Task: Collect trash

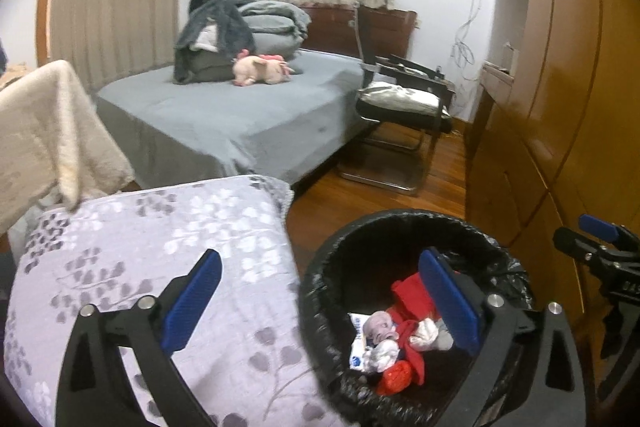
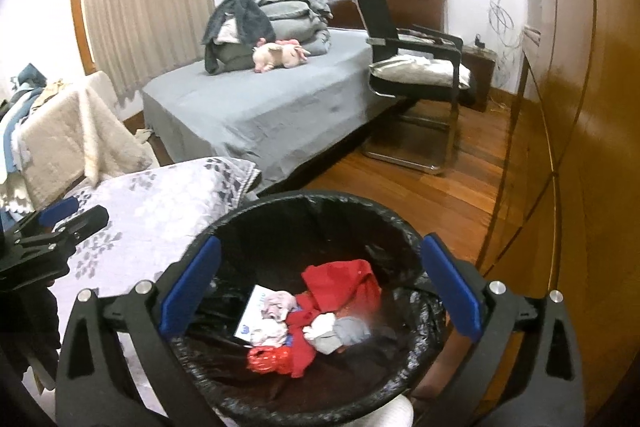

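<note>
Both grippers, left [image 1: 320, 301] and right [image 2: 320, 291], spread wide, empty, trash [image 2: 320, 323] in bin [image 2: 400, 227] below

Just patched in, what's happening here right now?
A person holds tongs in each hand over the round bin with a black plastic liner. The left tongs and right tongs are both open and empty. Inside the bin lie crumpled red paper, white tissue wads and a white printed packet. A lilac floral-patterned cushion sits beside the bin.

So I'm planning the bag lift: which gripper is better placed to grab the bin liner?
Right, probably. The right gripper hangs open over the bin; the left gripper sits mostly over the floral cover.
</note>
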`<action>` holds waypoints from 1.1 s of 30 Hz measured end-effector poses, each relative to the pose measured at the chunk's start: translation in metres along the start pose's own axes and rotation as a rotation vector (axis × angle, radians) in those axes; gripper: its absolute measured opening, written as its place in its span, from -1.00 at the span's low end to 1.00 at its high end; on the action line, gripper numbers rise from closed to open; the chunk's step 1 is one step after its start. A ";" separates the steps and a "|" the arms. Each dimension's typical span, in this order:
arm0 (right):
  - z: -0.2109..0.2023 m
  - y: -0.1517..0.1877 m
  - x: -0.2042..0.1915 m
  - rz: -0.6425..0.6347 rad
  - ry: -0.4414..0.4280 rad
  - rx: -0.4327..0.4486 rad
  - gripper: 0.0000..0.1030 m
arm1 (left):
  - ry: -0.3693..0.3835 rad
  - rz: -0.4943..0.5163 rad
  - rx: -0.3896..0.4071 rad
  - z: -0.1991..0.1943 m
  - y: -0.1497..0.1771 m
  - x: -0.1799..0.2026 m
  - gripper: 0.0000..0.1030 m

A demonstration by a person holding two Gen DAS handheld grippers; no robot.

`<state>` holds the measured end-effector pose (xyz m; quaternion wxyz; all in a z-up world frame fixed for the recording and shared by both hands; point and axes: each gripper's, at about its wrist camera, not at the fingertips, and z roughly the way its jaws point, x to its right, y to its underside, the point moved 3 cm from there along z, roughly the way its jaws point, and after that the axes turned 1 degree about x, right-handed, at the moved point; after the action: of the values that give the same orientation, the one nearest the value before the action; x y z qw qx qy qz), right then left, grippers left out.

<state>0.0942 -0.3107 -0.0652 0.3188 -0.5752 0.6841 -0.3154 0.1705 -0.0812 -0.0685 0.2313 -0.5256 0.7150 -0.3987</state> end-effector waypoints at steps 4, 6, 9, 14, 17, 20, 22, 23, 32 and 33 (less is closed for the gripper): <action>-0.014 -0.002 -0.014 -0.006 -0.022 0.009 0.89 | -0.034 -0.014 0.010 -0.022 0.004 -0.008 0.88; -0.020 -0.003 -0.019 -0.003 -0.036 0.010 0.89 | -0.038 -0.017 0.016 -0.031 0.006 -0.009 0.88; -0.029 -0.004 -0.029 -0.008 -0.048 0.015 0.89 | -0.038 -0.015 0.020 -0.045 0.010 -0.011 0.88; -0.042 -0.003 -0.045 -0.041 -0.060 0.027 0.89 | -0.052 -0.013 0.028 -0.063 0.015 -0.012 0.88; -0.051 -0.002 -0.055 -0.060 -0.069 0.037 0.89 | -0.061 -0.010 0.037 -0.075 0.016 -0.012 0.88; -0.057 -0.002 -0.062 -0.074 -0.072 0.046 0.89 | -0.071 -0.012 0.046 -0.086 0.017 -0.013 0.88; -0.061 -0.002 -0.067 -0.080 -0.080 0.051 0.89 | -0.074 -0.014 0.054 -0.092 0.017 -0.014 0.88; -0.064 -0.002 -0.069 -0.084 -0.086 0.055 0.89 | -0.075 -0.014 0.058 -0.095 0.018 -0.014 0.88; -0.078 -0.005 -0.085 -0.125 -0.094 0.088 0.89 | -0.089 -0.018 0.090 -0.118 0.017 -0.017 0.88; -0.080 -0.005 -0.086 -0.128 -0.094 0.092 0.89 | -0.091 -0.017 0.094 -0.120 0.017 -0.017 0.88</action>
<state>0.0453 -0.2209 -0.0070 0.3560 -0.6167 0.6149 -0.3389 0.0768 -0.0244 -0.0147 0.2849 -0.5378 0.6798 -0.4093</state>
